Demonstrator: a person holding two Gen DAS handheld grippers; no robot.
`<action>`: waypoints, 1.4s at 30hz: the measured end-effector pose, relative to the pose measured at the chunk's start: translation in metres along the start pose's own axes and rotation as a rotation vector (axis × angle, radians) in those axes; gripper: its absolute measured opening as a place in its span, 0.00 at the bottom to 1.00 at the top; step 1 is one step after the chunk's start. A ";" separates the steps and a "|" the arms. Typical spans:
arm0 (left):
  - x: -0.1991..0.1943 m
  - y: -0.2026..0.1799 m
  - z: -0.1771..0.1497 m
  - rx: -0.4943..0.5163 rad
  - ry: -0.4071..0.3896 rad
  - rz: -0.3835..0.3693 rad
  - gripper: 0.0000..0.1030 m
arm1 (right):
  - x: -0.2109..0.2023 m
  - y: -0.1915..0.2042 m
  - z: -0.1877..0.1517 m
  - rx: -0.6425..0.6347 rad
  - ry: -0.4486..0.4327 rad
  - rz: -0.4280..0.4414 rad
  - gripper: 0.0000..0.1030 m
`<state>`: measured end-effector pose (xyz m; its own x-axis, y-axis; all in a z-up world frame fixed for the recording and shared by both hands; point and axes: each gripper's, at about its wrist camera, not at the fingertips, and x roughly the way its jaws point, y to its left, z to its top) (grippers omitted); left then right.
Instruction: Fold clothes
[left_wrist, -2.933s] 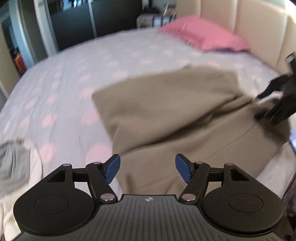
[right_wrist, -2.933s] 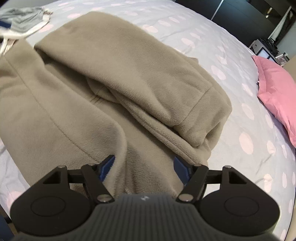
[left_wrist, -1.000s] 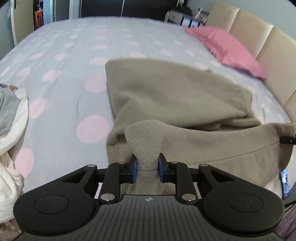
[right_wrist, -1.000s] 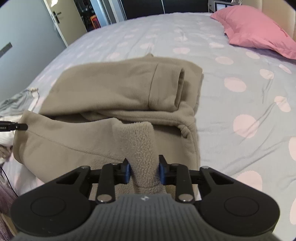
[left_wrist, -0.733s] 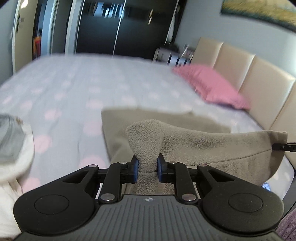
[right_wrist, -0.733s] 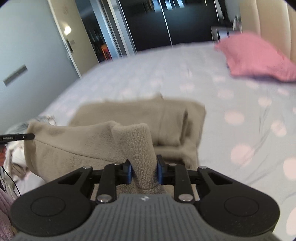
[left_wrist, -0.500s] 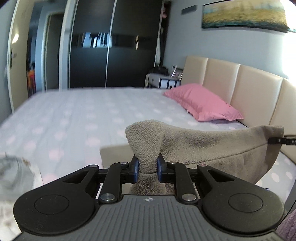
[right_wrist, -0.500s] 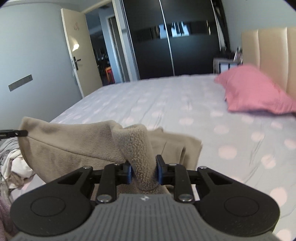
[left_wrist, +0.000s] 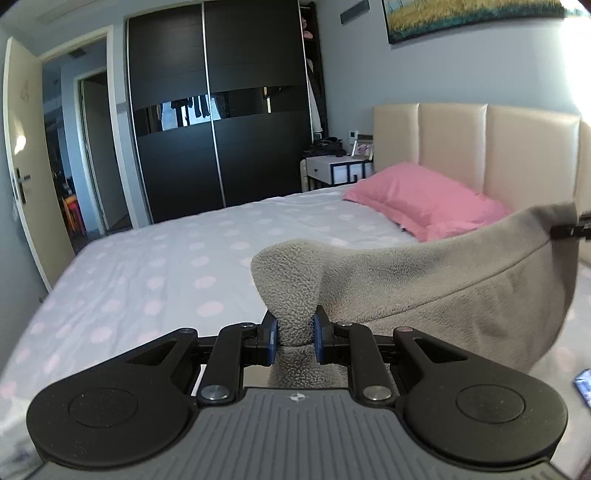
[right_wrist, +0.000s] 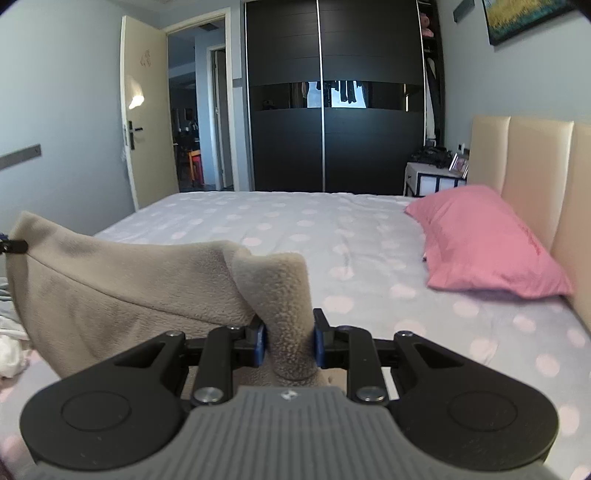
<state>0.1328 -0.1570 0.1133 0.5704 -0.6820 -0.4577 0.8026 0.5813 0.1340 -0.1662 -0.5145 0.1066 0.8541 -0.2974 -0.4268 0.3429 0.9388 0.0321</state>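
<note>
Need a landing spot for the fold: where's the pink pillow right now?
The pink pillow lies at the head of the bed, against the beige headboard, on the right in both views, beyond the lifted fleece garment.

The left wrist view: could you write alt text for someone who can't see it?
A handheld left gripper pinches a bunched corner of a beige fleece garment, whose edge stretches right to the right gripper. Behind lie a bed with a pink-dotted sheet, a pink pillow, a cream headboard and a black wardrobe.
</note>
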 end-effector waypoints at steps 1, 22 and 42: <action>0.009 0.002 0.003 0.014 0.006 0.008 0.16 | 0.010 -0.002 0.007 -0.005 0.005 -0.003 0.26; 0.250 0.059 -0.071 -0.080 0.364 -0.002 0.16 | 0.292 -0.048 -0.009 0.048 0.313 -0.081 0.26; 0.254 0.056 -0.077 -0.107 0.414 0.031 0.26 | 0.306 -0.056 -0.047 0.113 0.415 -0.141 0.46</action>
<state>0.3096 -0.2636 -0.0628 0.4578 -0.4403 -0.7724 0.7511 0.6564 0.0710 0.0578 -0.6499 -0.0681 0.5747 -0.3040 -0.7598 0.5048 0.8624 0.0368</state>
